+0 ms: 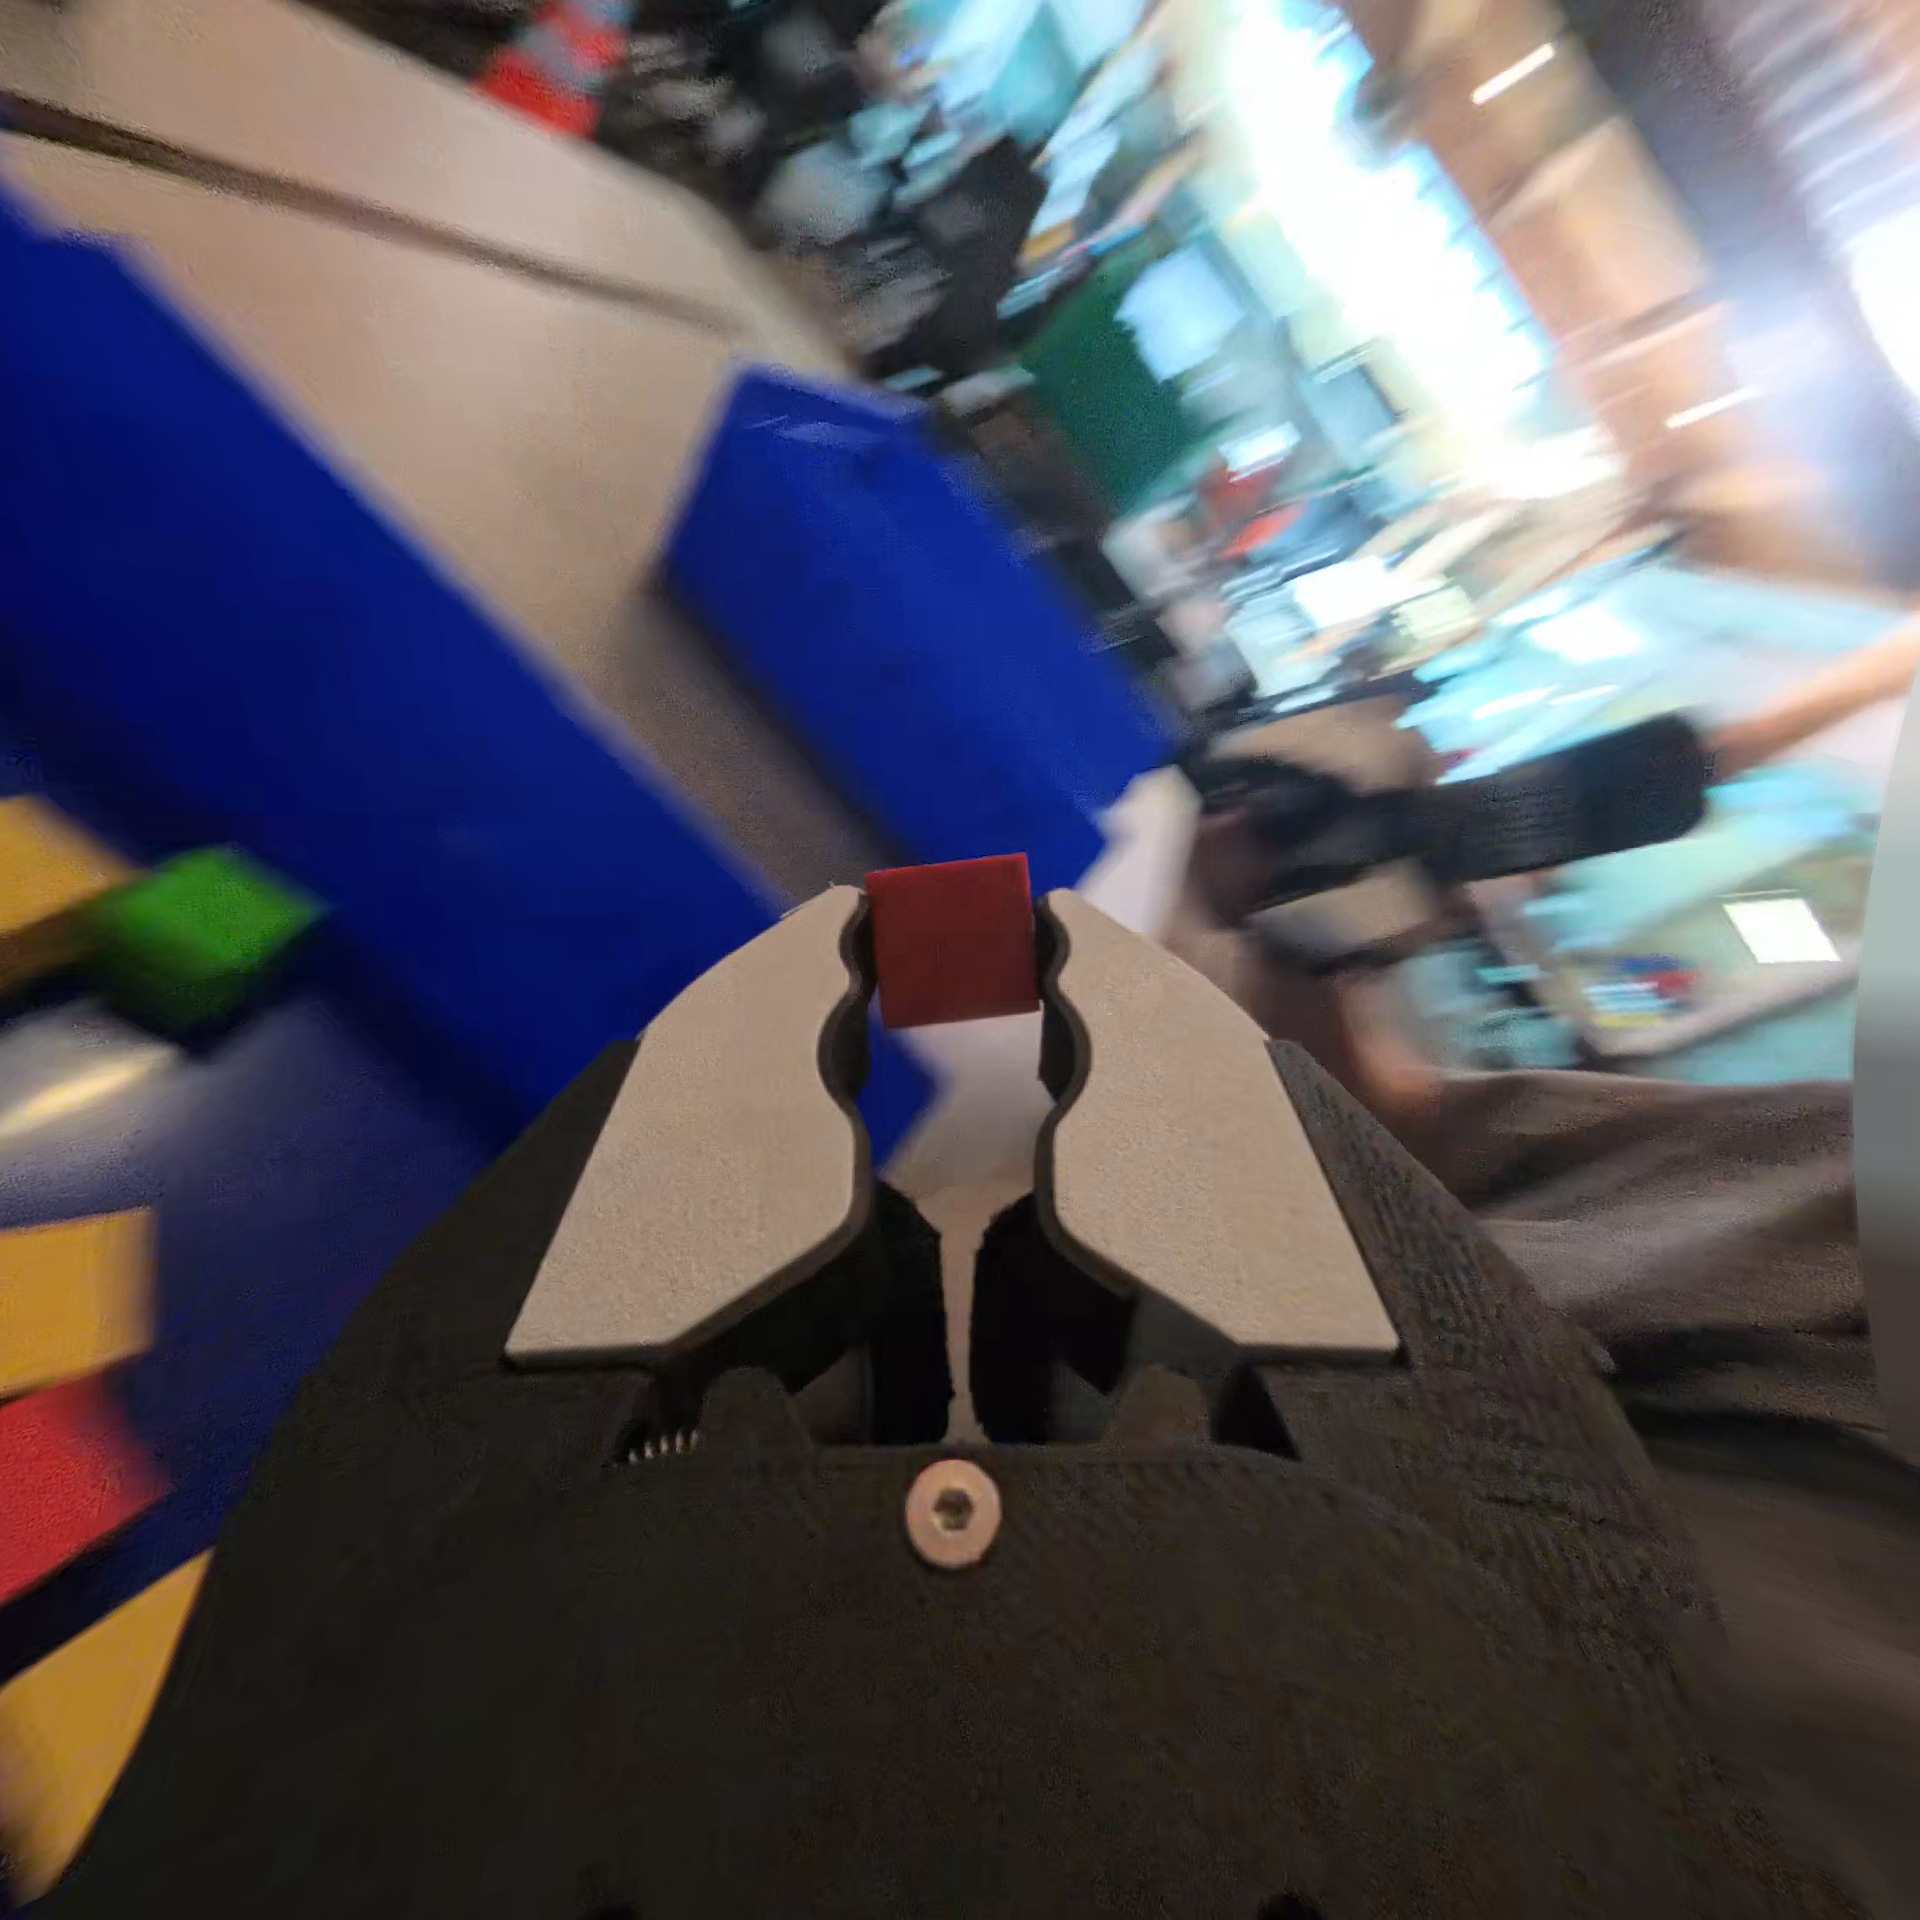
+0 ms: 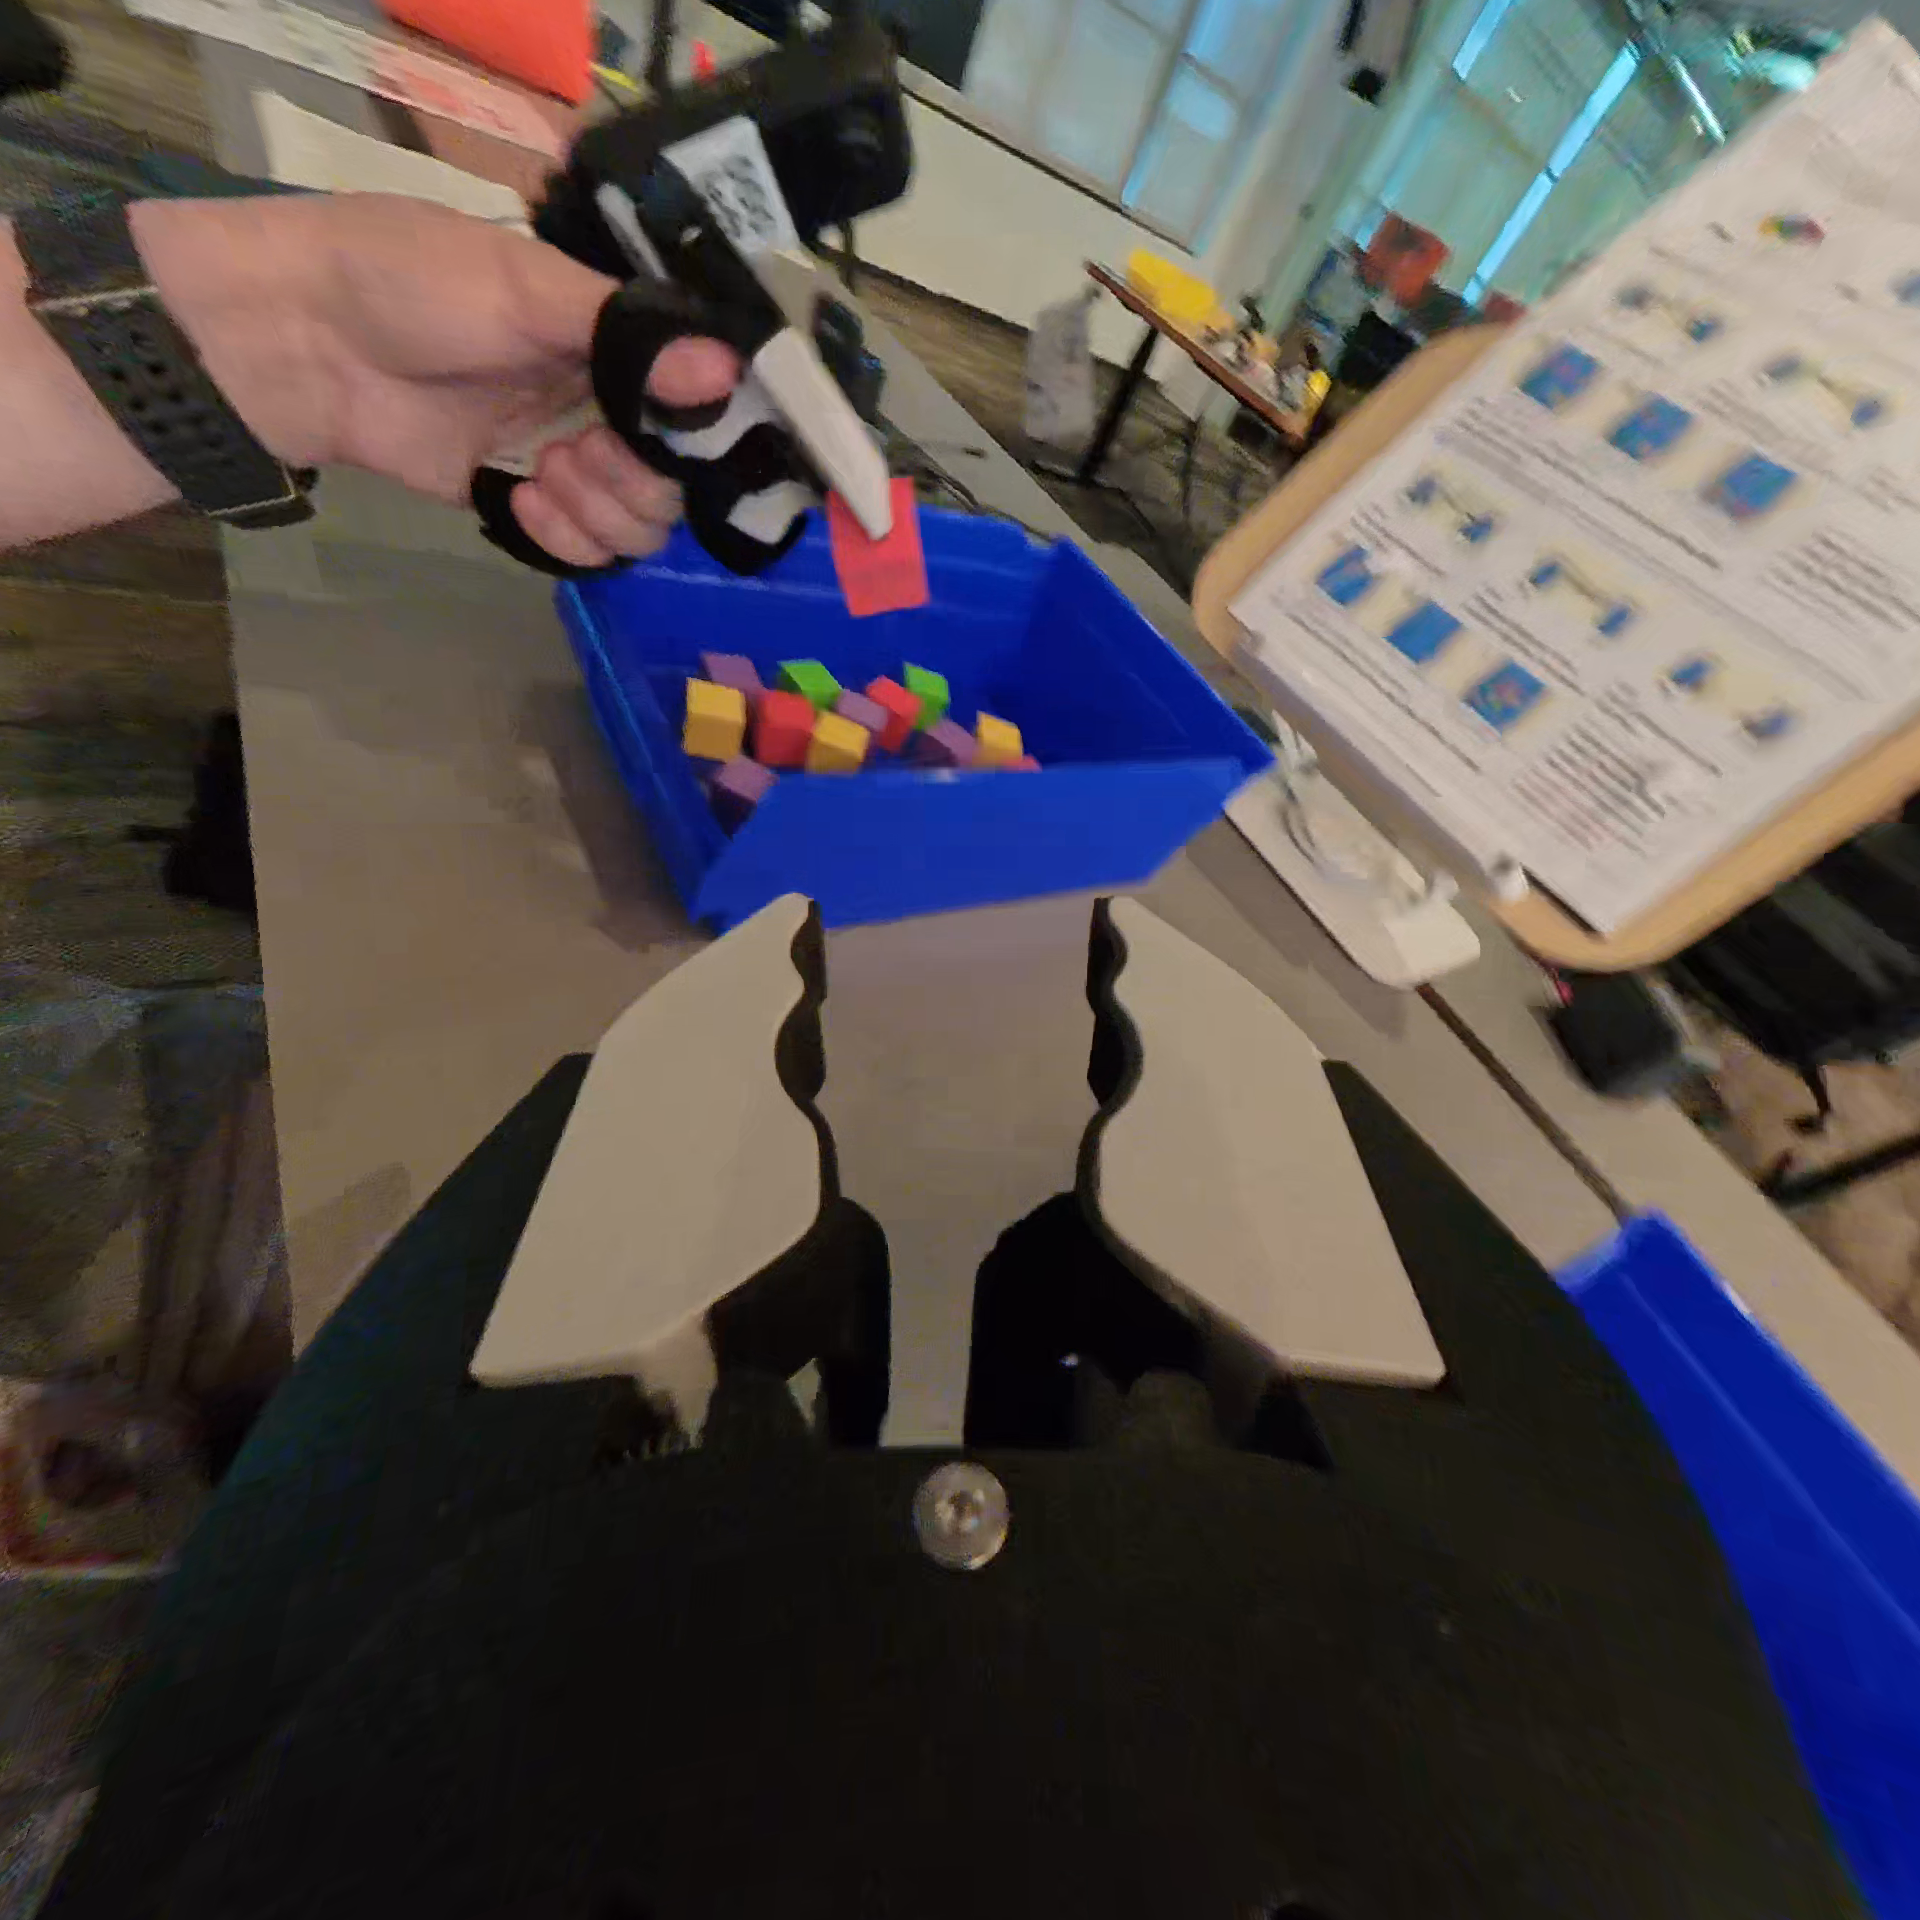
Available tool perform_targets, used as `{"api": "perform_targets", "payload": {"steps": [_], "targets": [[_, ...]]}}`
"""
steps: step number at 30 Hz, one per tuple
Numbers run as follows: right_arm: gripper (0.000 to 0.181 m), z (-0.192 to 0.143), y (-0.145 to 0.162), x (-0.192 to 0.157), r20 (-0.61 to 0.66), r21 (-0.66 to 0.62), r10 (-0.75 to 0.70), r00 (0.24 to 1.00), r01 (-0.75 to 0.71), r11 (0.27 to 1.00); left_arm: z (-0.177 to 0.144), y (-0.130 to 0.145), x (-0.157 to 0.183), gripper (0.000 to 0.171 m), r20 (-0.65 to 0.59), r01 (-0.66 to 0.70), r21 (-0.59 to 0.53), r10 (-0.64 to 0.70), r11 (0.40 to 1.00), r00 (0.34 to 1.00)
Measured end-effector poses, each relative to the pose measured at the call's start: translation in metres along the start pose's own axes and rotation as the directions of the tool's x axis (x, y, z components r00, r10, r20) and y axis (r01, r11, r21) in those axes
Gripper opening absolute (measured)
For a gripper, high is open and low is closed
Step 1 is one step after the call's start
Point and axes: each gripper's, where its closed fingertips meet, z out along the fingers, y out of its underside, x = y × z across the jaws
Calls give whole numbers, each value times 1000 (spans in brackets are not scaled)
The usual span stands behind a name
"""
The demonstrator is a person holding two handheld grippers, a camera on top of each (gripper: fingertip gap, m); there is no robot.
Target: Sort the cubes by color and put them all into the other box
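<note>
We see a red cube (image 1: 953, 940) pinched between the tips of the left gripper (image 1: 953, 945), its jaws closed onto the cube's two sides. In the right wrist view the same cube (image 2: 879, 551) hangs in the air above the far rim of a blue bin (image 2: 935, 852), clear of everything in it, and a hand (image 2: 395, 353) with a dark wristband (image 2: 156, 374) holds that gripper. The bin stands on a grey table (image 2: 416, 727) and holds a loose pile of small cubes (image 2: 831, 717) in yellow, red, green and purple.

Our right gripper (image 2: 956, 935) hangs low over the table just short of the bin's near wall, its jaws spread well apart with nothing between them. To its right a printed sheet on a wooden clipboard (image 2: 1621, 561) leans on a white stand (image 2: 1382, 914), just beside the bin. A second blue bin (image 2: 1766, 1455) shows its edge at the lower right. The left wrist view is heavily blurred.
</note>
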Motion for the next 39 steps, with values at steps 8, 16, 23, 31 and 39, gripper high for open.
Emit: {"api": "perform_targets", "payload": {"steps": [8, 16, 23, 31, 39], "targets": [[46, 67, -60, -35, 97, 134, -180, 979, 166, 977, 10, 13, 77, 30, -378, 134, -15, -129, 991, 917], [28, 75, -76, -46, 75, 161, -251, 965, 237, 958, 19, 22, 86, 29, -389, 134, -49, -142, 990, 910], [28, 52, -69, -26, 18, 112, -232, 973, 228, 967, 22, 6, 84, 32, -426, 204, 54, -162, 977, 890], [28, -49, 44, 151, -250, -538, -23, 968, -119, 834, 1, -5, 59, 23, -165, 16, 131, 6, 991, 986], [28, -84, 203, 242, -444, -829, 281, 851, -509, 231, -3, -6, 62, 18, -127, -33, 122, 48, 992, 991]]}}
